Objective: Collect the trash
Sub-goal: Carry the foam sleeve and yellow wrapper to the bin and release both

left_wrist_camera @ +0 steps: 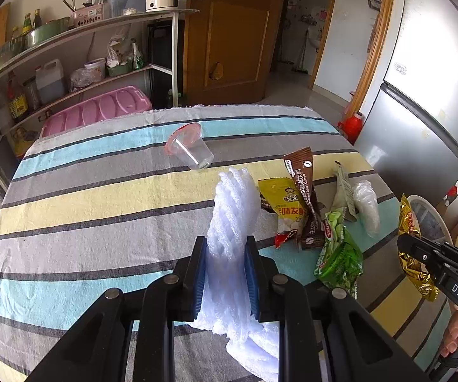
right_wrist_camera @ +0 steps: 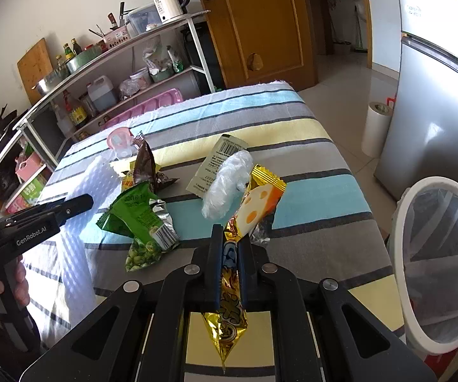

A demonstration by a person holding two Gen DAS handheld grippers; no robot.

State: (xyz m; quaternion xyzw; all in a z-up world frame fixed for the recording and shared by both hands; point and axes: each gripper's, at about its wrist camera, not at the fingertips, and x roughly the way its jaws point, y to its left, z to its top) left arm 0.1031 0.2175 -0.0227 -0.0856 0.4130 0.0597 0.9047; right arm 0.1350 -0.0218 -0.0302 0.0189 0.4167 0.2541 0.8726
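Note:
My left gripper [left_wrist_camera: 225, 245] is shut on a white foam net sleeve [left_wrist_camera: 235, 210], held upright over the striped tablecloth [left_wrist_camera: 101, 197]. My right gripper [right_wrist_camera: 230, 238] is shut on a gold snack wrapper [right_wrist_camera: 257, 200], lifted above the table's right side; it also shows in the left wrist view [left_wrist_camera: 408, 222]. Loose trash lies on the cloth: a green pea packet [right_wrist_camera: 139, 222], a brown coffee wrapper [left_wrist_camera: 305, 191], a yellow wrapper [left_wrist_camera: 279, 197], a crumpled clear plastic bag [right_wrist_camera: 229, 184], a pale label packet [right_wrist_camera: 219, 159] and a clear cup with a pink lid [left_wrist_camera: 190, 146].
A white-rimmed bin with a clear liner [right_wrist_camera: 435, 248] stands at the table's right edge. A metal shelf [left_wrist_camera: 69, 63] with bottles and a kettle lines the left wall. A grey fridge [left_wrist_camera: 419, 95] and a wooden door [left_wrist_camera: 235, 31] stand beyond the table.

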